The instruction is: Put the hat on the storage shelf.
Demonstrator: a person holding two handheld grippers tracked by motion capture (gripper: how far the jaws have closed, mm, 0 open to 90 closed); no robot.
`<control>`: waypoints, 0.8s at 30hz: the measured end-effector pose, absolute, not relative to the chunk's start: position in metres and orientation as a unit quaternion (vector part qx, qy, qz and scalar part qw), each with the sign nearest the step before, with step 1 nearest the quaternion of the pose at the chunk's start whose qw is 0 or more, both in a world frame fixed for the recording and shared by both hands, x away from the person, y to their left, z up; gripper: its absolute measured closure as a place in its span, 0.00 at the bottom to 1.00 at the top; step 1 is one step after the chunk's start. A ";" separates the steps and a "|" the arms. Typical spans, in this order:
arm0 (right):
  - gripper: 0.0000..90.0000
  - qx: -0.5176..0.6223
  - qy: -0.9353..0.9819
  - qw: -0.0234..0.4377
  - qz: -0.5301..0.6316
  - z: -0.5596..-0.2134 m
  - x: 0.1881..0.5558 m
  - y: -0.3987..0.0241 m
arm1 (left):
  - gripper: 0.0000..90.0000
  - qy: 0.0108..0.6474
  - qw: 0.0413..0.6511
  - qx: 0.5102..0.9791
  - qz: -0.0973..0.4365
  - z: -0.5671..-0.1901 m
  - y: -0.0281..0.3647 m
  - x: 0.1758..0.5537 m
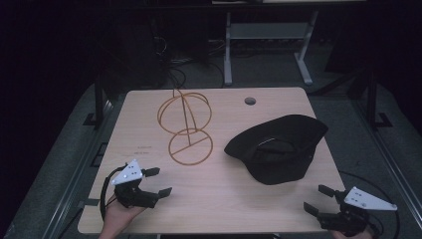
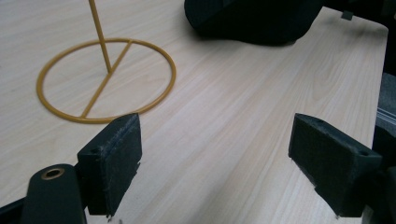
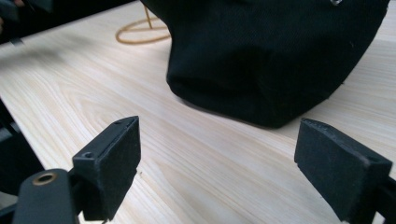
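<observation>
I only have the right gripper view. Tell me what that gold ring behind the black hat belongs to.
Observer: It is the round base of a gold wire hat stand; a thin post rises from it to a wire globe on top.
Operator: Say which way up the hat lies.
Observer: The black hat lies crown down, its opening facing up, right of the stand and apart from it.
Operator: Report the left gripper.
Observer: The left gripper is open and holds nothing, near the table's front left corner, pointing toward the stand's base.
</observation>
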State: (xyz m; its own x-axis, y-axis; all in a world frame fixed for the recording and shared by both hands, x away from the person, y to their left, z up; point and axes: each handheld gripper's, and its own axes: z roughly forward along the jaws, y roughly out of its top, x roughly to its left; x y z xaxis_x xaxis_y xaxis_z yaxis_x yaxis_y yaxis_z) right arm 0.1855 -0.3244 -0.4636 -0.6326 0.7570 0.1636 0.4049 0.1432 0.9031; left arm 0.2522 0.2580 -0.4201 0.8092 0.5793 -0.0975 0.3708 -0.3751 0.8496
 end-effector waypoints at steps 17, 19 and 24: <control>0.16 0.399 0.729 0.157 0.533 -0.465 0.185 -0.327 | 0.19 0.249 0.483 0.835 0.079 -0.415 0.226 0.246; 0.16 0.398 0.732 0.154 0.532 -0.466 0.186 -0.326 | 0.19 0.245 0.484 0.837 0.074 -0.414 0.220 0.246; 0.16 0.398 0.730 0.153 0.534 -0.465 0.187 -0.324 | 0.19 0.234 0.485 0.840 0.063 -0.412 0.206 0.248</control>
State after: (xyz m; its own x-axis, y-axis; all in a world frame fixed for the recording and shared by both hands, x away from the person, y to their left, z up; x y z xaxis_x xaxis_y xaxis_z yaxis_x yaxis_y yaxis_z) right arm 0.1872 -0.3237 -0.4648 -0.6369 0.7439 0.2023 0.4179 0.1126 0.9015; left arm 0.2479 0.2060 -0.4116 0.8823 0.4549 -0.1208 0.3318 -0.4192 0.8451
